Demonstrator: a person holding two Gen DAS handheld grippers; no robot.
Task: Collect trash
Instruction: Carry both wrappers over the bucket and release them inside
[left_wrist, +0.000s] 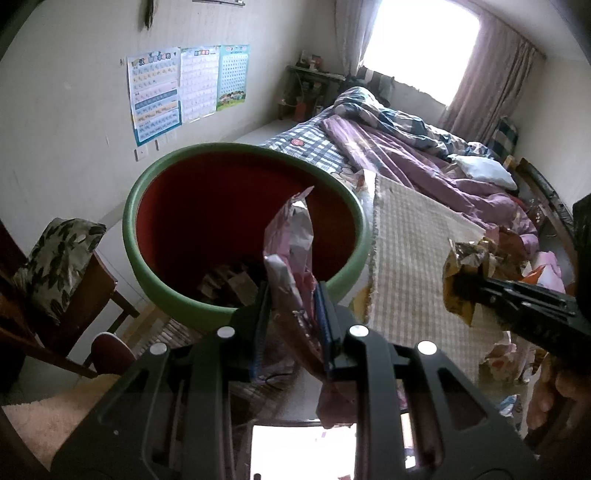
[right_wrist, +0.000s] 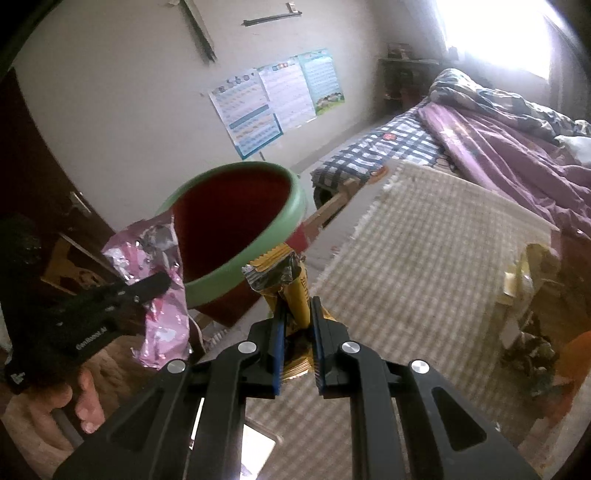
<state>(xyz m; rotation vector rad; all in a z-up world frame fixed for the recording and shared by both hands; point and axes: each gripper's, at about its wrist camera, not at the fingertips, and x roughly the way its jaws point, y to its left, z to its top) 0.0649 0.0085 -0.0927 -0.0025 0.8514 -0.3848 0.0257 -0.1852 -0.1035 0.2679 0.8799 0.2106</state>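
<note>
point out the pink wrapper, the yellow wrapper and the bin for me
pink wrapper (left_wrist: 291, 236), left wrist view, on its crumpled upper half above the fingers
yellow wrapper (right_wrist: 295, 291), right wrist view, on its yellow body between the fingers
bin (left_wrist: 147, 254), left wrist view, on the green rim's left side

The left gripper (left_wrist: 295, 295) is clamped nearly closed, raised beside the right gripper (right_wrist: 298, 310), likewise pinched; bare fingers (right_wrist: 88, 406) seemingly grip its handle.

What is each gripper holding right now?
Left gripper: closed on a pink wrapper.
Right gripper: closed on a yellow wrapper.
</note>
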